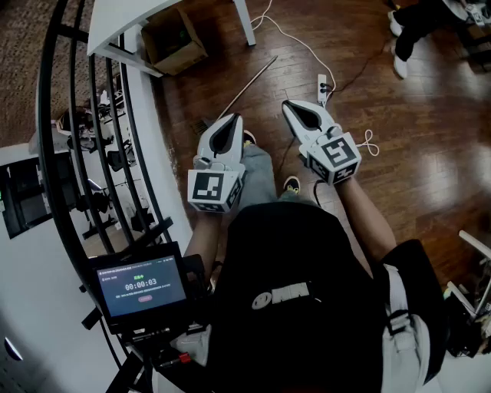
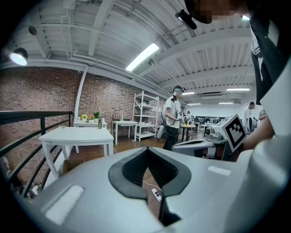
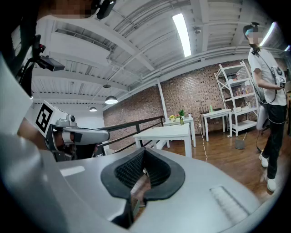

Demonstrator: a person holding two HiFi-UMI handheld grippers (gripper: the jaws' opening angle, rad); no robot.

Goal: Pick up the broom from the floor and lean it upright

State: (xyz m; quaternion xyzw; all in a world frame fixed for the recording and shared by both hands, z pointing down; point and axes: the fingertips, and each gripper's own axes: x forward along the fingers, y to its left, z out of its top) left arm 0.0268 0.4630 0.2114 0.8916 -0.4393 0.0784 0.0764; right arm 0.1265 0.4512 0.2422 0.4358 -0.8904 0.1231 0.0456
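The person holds both tools out in front, nearly level and tipped slightly toward the wooden floor [image 1: 399,153]. The left hand-held gripper [image 1: 234,117] has its jaws together with nothing between them. In its own view the dark pads meet at the tip [image 2: 146,148], and only floor and a power strip [image 2: 156,193] show through the gap behind them. The right hand-held gripper [image 1: 287,105] is closed in the same way and also empty, its ribbed pads touching at the tip [image 3: 144,150].

The broom [image 1: 253,80] lies flat on the floor, untouched. Its thin handle runs diagonally ahead of the two hand-held grippers, from just beyond the left one's tip away toward the far right. Its head cannot be made out clearly. The power strip [image 1: 323,86] sits just ahead of the right hand-held gripper, and a white cable [image 1: 295,40] trails away from it. Farther ahead of the left hand-held gripper stand a cardboard box [image 1: 173,38] and a white table [image 1: 130,19]. A black railing [image 1: 57,153] curves along that gripper's outer side. Another person [image 2: 172,117] stands well beyond both grippers.
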